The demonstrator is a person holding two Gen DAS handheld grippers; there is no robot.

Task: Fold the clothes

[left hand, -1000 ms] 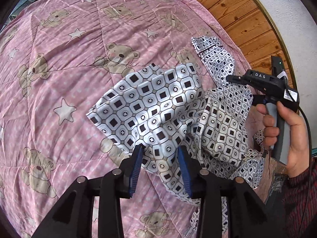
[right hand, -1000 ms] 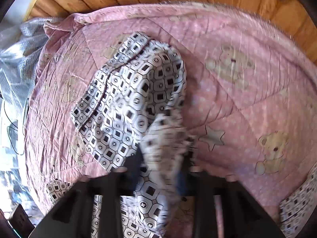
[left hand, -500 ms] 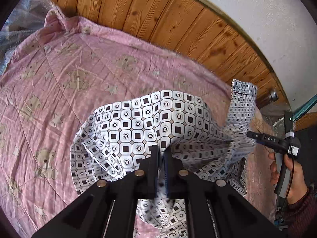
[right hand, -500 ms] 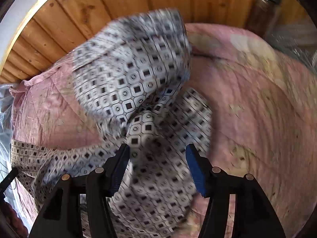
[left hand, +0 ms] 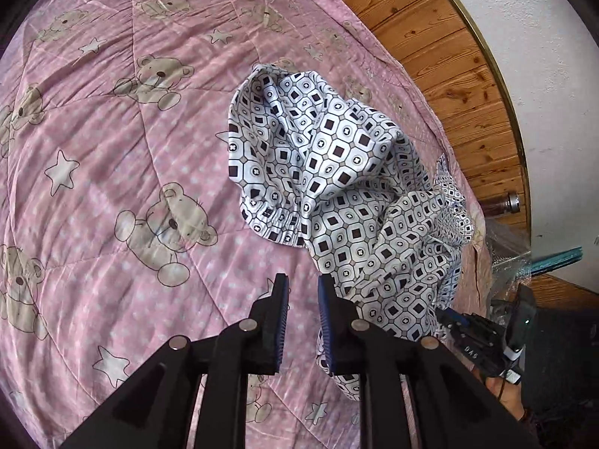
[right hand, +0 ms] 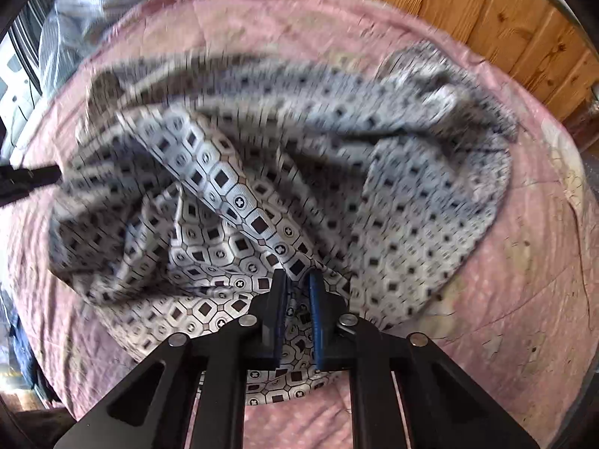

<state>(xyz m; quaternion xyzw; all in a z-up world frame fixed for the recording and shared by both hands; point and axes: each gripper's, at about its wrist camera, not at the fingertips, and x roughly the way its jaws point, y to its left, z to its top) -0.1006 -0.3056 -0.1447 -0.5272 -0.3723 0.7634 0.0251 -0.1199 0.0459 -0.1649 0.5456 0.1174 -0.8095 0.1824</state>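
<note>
Patterned garment (left hand: 329,172) lies bunched on pink teddy-bear quilt (left hand: 112,157) covering the bed, wood-panel wall (left hand: 441,41) behind, white plaster above. Left claw (left hand: 302,288) slightly apart, empty, beside the fabric. Right claw (right hand: 297,284) clamped on a fold.

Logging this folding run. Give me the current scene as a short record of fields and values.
surface: pink teddy-bear quilt
garment: white and black patterned garment, crumpled, unfolded
left gripper: open, nothing between the jaws, beside the garment's edge
right gripper: shut on a fold of the garment
backdrop: wooden wall panelling
image quality: right wrist view blurred across most of the garment
</note>
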